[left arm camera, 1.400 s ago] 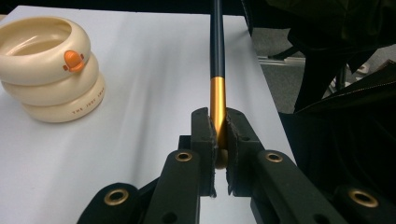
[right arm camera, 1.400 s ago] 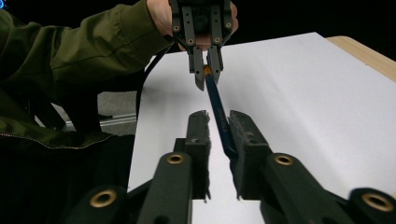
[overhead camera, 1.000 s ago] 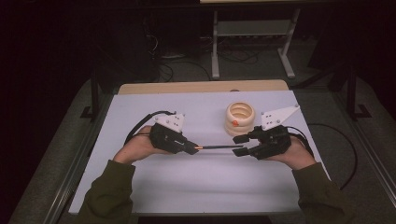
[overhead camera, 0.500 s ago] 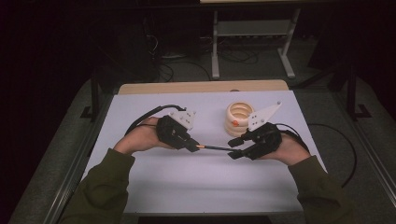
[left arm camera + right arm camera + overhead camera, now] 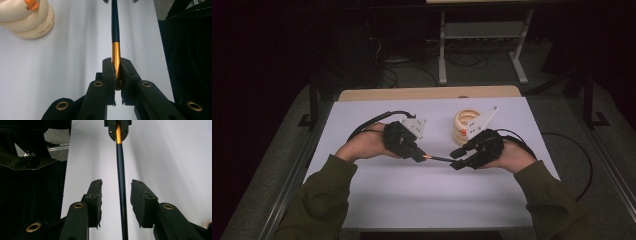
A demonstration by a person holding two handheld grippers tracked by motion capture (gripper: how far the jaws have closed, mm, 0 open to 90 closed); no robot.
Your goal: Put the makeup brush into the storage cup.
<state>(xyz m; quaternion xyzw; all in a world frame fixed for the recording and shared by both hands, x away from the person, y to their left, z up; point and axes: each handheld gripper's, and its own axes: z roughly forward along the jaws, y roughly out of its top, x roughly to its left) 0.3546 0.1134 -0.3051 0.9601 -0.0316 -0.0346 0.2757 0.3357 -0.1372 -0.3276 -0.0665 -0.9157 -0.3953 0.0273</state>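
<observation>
Left gripper point(image 5: 421, 156): jaws clamped tight on the gold end of a slim pen-like rod point(image 5: 438, 159) (gold section, then dark blue barrel); the left gripper view shows both pads point(image 5: 111, 72) pressing on the gold part point(image 5: 116, 57).

Right gripper point(image 5: 455, 158): jaws apart and have just been closing in. The dark barrel point(image 5: 121, 182) runs between them, and the right gripper view shows a clear gap on both sides, so no contact yet.

Rod location: held level above the white table point(image 5: 412, 195), spanning between the two grippers, approx. centre of the work area. A stack of cream rings point(image 5: 462, 126) sits on the table just behind the right hand, not involved.

Risks, judged from this position:
- Rod is supported at one end only; if the right jaws shut off-centre, one pad hits first and levers the rod sideways in the left grip.
- Barrel looks smooth, so a pull may slip.
- Pulling before the right grip is firm would achieve nothing.
</observation>
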